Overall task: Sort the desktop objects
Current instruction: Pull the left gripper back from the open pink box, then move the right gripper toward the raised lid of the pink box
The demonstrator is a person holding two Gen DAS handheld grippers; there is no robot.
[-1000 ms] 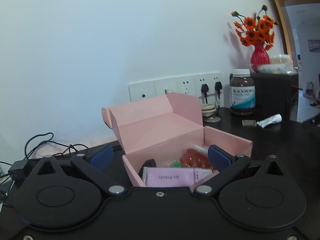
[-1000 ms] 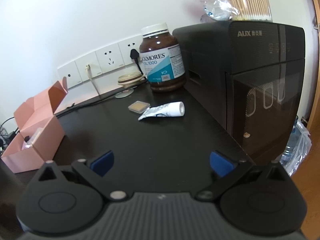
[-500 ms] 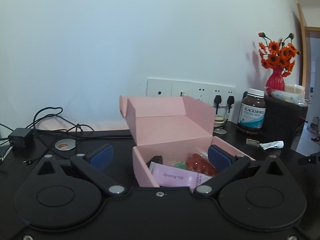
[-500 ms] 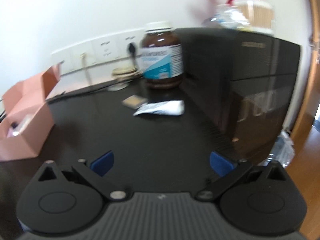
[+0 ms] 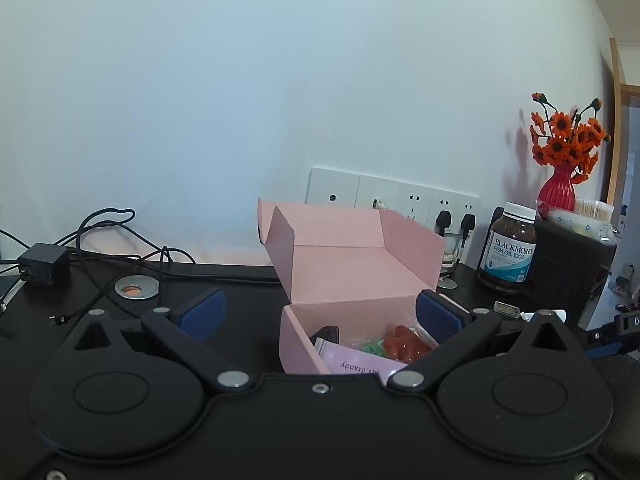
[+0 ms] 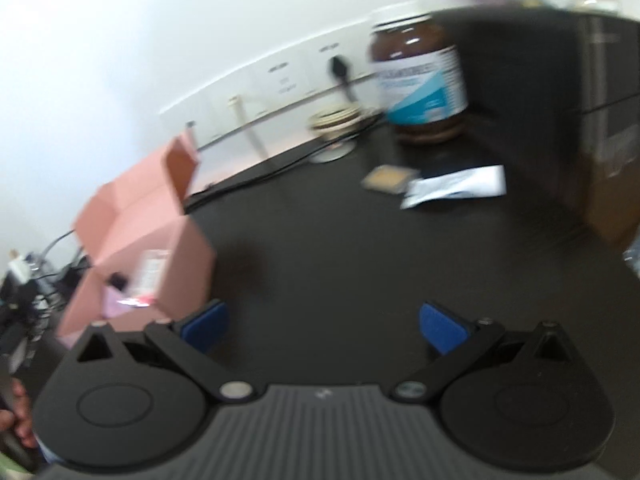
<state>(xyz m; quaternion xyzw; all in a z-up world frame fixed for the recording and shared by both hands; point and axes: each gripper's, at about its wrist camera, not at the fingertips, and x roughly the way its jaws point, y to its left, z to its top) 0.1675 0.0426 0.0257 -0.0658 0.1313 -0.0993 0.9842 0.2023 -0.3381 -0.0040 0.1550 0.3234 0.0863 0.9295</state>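
A pink cardboard box (image 5: 352, 280) stands open on the black desk, lid leaning back. Inside lie a lilac packet (image 5: 360, 364), a red bag (image 5: 404, 344) and a dark item. My left gripper (image 5: 320, 314) is open just in front of the box, its right pad beside the box's right wall. In the blurred right wrist view my right gripper (image 6: 324, 324) is open and empty over bare desk, with the pink box (image 6: 144, 236) at its left. Farther off lie a white tube (image 6: 456, 186) and a small tan square piece (image 6: 388, 178), before a brown fish-oil bottle (image 6: 420, 80).
Black cables and a charger (image 5: 42, 262) lie at the left, near a metal grommet (image 5: 136, 286). Wall sockets (image 5: 392, 200) sit behind the box. A black appliance (image 6: 560, 100) stands at the right, with a red vase of orange flowers (image 5: 558, 192) on top.
The left view has swung so the box now sits right of centre. The right gripper has moved left and nearer the box; its view is now heavily blurred.
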